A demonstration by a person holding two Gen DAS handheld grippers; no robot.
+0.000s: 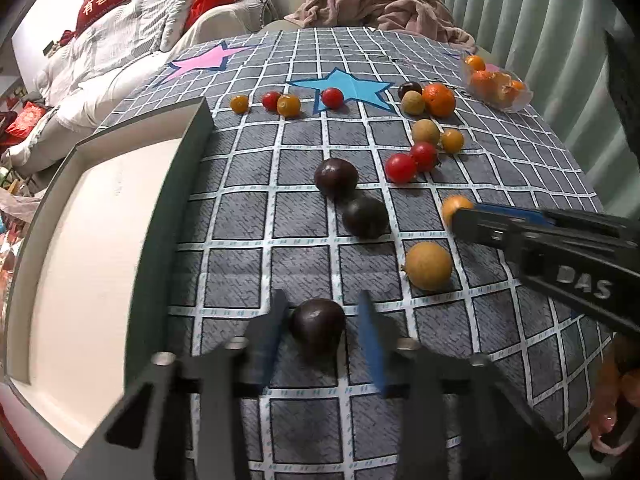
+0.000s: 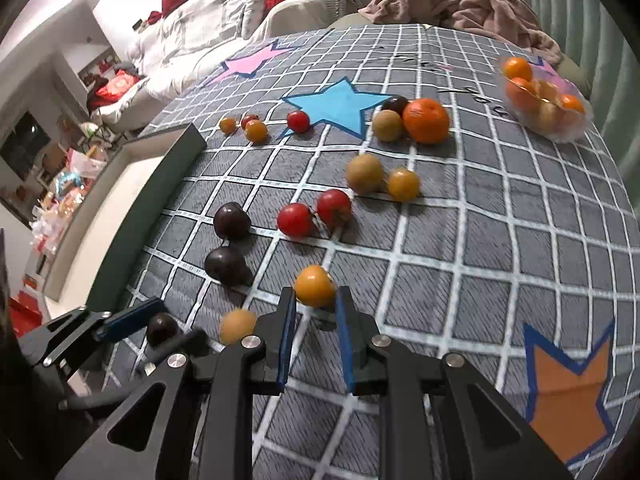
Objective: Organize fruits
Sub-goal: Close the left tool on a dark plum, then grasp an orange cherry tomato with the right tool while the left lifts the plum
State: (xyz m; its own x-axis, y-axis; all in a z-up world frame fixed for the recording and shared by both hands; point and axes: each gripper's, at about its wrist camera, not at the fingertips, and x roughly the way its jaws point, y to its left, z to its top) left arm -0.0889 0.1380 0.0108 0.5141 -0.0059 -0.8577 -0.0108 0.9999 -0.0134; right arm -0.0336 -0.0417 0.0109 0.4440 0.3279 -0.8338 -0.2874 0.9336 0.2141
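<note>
Far left on the table (image 1: 240, 208), which has a grey checked cloth, I see an empty box (image 1: 192, 152) with dark walls and a white inside. Just right of its wall, my left gripper (image 1: 322, 296) points down at a dark plum (image 1: 318, 326) that sits between the jaws. They look pinched on it: the left pad touches, and the right pad shows a slim dark gap in my own blurred view, but from the right wrist both fingers hug it. Beyond it two more dark plums (image 1: 335, 178) lie touching each other. Next right is a tan round fruit (image 1: 429, 266), alone on the cloth. Right of that, my right gripper (image 2: 315, 292) has its jaws pinching a yellow cherry tomato (image 2: 315, 286) at the very tips, with the fruit resting on the cloth. Further back are two red tomatoes (image 2: 295, 220) side by side, then an orange (image 2: 426, 120). At the far right edge is a clear tub (image 2: 576, 130) of small oranges.
</note>
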